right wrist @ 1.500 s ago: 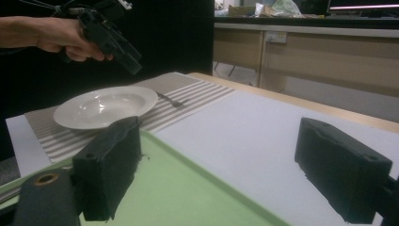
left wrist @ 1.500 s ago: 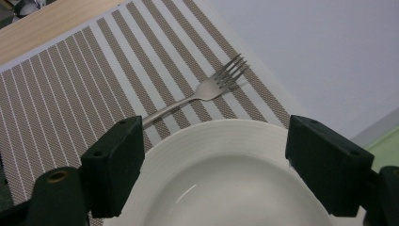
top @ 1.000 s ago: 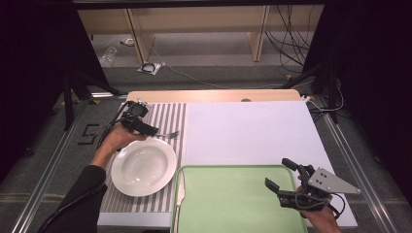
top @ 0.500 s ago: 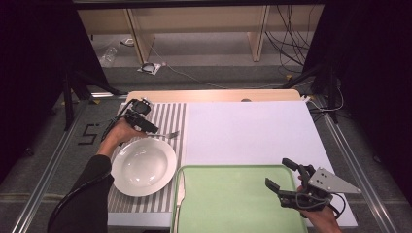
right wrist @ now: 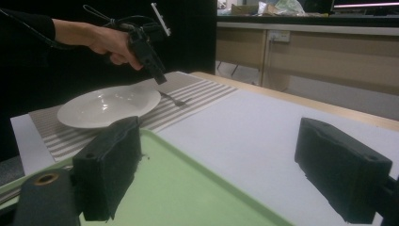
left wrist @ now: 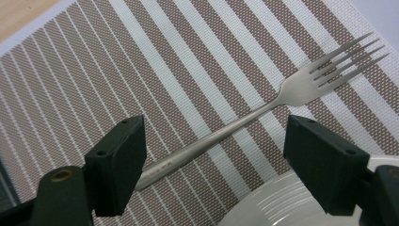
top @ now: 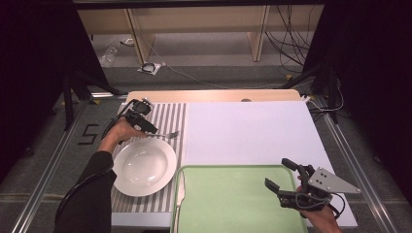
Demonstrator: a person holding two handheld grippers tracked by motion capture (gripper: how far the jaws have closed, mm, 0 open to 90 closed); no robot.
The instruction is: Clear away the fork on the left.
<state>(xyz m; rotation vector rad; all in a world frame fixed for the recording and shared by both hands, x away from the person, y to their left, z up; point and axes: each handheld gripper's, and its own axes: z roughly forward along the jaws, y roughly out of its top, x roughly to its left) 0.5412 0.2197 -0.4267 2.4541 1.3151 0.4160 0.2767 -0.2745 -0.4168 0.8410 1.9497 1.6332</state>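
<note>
I have the left gripper above the brown-and-white striped woven placemat, which covers the left end of the table. Its jaws are spread wide and straddle the handle of the silver metal fork without touching it. The fork lies flat on the placemat near the mat's right edge, tines pointing towards the white sheet that covers the middle and right of the table. Just on the near side of the fork sits the round white ceramic plate; in the left gripper view its rim crowds in under the right jaw, so it stands close to my approach.

My right gripper hangs over the right near part of the pale green plastic tray, which lies along the near edge of the table; its jaws are wide apart and hold nothing. A pale utensil lies along the tray's left rim.

Since a second ago, my left gripper has drawn back from the plate towards the far left of the placemat, while the right one has stayed put.
</note>
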